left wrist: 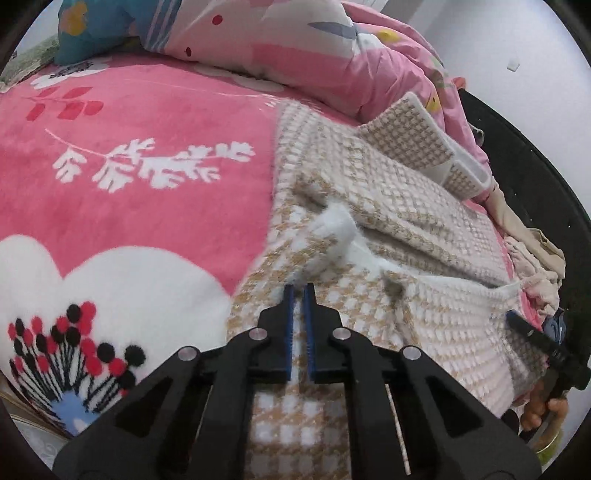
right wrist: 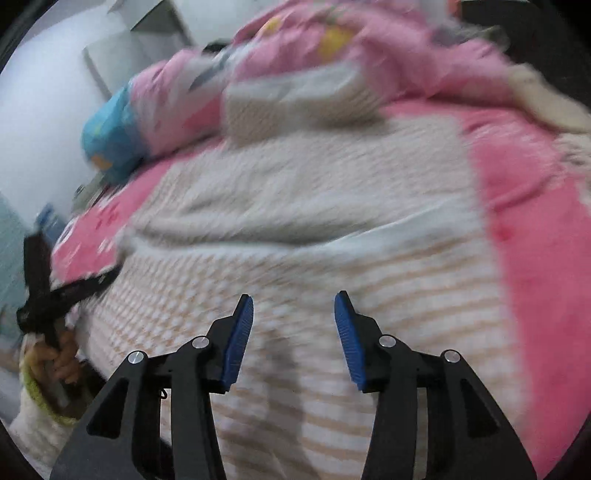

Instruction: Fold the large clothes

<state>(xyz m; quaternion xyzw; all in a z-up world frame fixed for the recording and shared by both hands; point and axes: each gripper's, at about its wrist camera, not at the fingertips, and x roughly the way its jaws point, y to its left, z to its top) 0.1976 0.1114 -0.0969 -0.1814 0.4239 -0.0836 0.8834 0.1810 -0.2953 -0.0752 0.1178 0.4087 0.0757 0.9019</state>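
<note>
A large beige-and-white checked knit garment lies partly folded on a pink bed cover. My left gripper sits low over the garment's near-left part, its jaws almost closed with a thin gap and no cloth seen between the tips. My right gripper hovers over the same garment, jaws wide apart and empty; this view is blurred. The right gripper also shows in the left wrist view at the garment's right edge. The left gripper shows in the right wrist view at the far left.
A pink floral duvet and a blue pillow are heaped at the back of the bed. Loose pale clothes lie at the bed's right edge. A white wall stands behind.
</note>
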